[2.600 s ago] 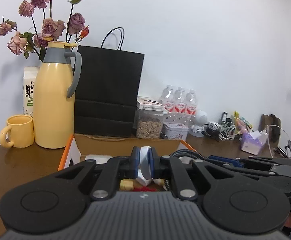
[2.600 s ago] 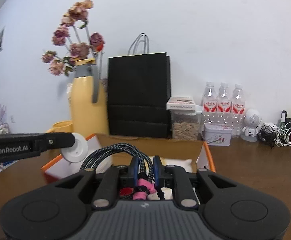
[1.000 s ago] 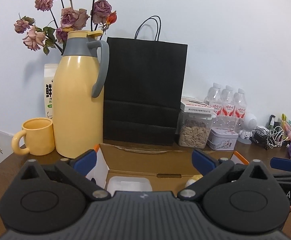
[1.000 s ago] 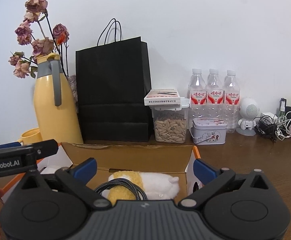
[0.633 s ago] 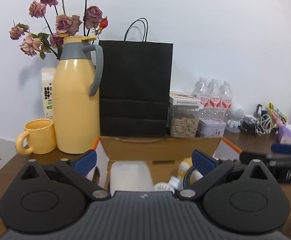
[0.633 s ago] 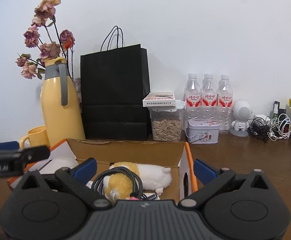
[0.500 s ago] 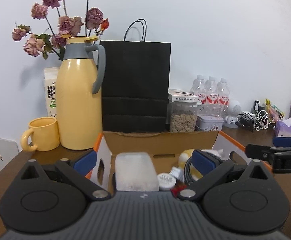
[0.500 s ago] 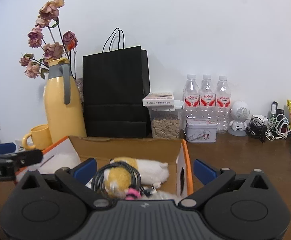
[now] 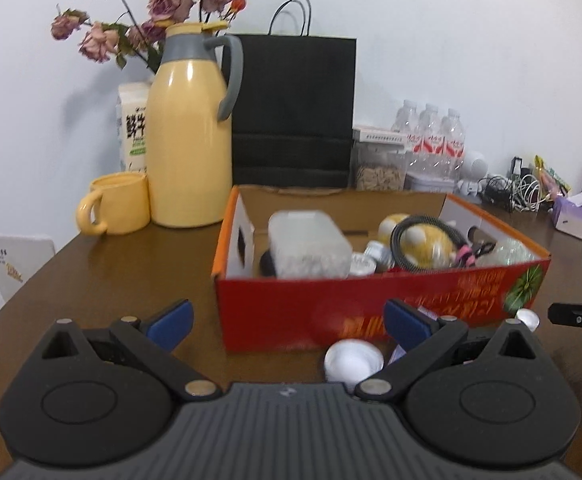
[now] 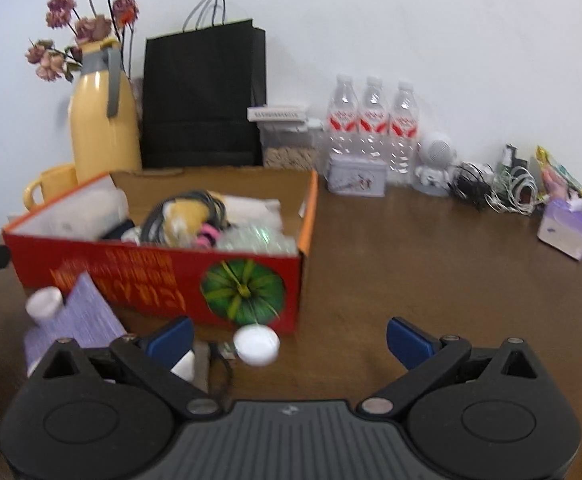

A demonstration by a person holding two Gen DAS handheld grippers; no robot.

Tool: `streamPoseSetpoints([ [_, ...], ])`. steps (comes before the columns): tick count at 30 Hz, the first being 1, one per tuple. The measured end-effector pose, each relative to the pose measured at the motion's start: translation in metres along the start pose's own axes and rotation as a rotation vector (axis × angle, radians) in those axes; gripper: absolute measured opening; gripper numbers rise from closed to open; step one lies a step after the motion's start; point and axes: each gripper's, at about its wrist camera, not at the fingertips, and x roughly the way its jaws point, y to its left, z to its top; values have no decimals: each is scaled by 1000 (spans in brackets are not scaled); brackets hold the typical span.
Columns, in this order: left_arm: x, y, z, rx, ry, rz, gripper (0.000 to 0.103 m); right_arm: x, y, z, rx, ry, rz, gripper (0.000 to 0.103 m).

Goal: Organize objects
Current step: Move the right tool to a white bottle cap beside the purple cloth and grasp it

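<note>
A red cardboard box [image 9: 331, 312] [image 10: 163, 276] stands on the brown table, holding a clear plastic container [image 9: 307, 242], a yellow-and-white plush toy [image 9: 423, 240] with a black braided cable [image 10: 179, 208] coiled on it, and small items. In front of the box lie a white round lid [image 9: 353, 360] [image 10: 257, 346], a small white cap [image 10: 45, 300] and a purple packet [image 10: 73, 320]. My left gripper [image 9: 287, 320] is open, low before the box's front wall. My right gripper [image 10: 289, 334] is open too, near the box's right front corner, with nothing between its fingers.
Behind the box stand a yellow thermos jug [image 9: 189, 140], a yellow mug [image 9: 115, 202], dried roses, a black paper bag [image 9: 293, 108], a seed jar, water bottles [image 10: 373, 120], a tin [image 10: 357, 176], a small white robot figure, tangled cables [image 10: 499, 188] and a purple tissue pack [image 10: 567, 228].
Both grippers let go of their items over the box, opened, then pulled back and down; the box's red front wall and the loose items before it have come into view.
</note>
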Motion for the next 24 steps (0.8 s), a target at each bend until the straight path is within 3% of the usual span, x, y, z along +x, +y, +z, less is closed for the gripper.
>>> streamPoseSetpoints([
  [6, 0, 8, -8, -39, 40, 4, 103, 8, -4, -2, 33, 14, -35, 96],
  [8, 1, 8, -8, -38, 42, 2, 103, 14, -4, -3, 35, 37, -37, 80],
  [15, 1, 8, -9, -37, 44, -12, 103, 25, -1, 0, 52, 59, 4, 67],
  [19, 1, 8, -9, -38, 44, -16, 103, 33, 2, 1, 52, 85, 26, 50],
  [24, 1, 7, -9, -36, 42, -17, 103, 39, 4, 2, 64, 99, 46, 42],
])
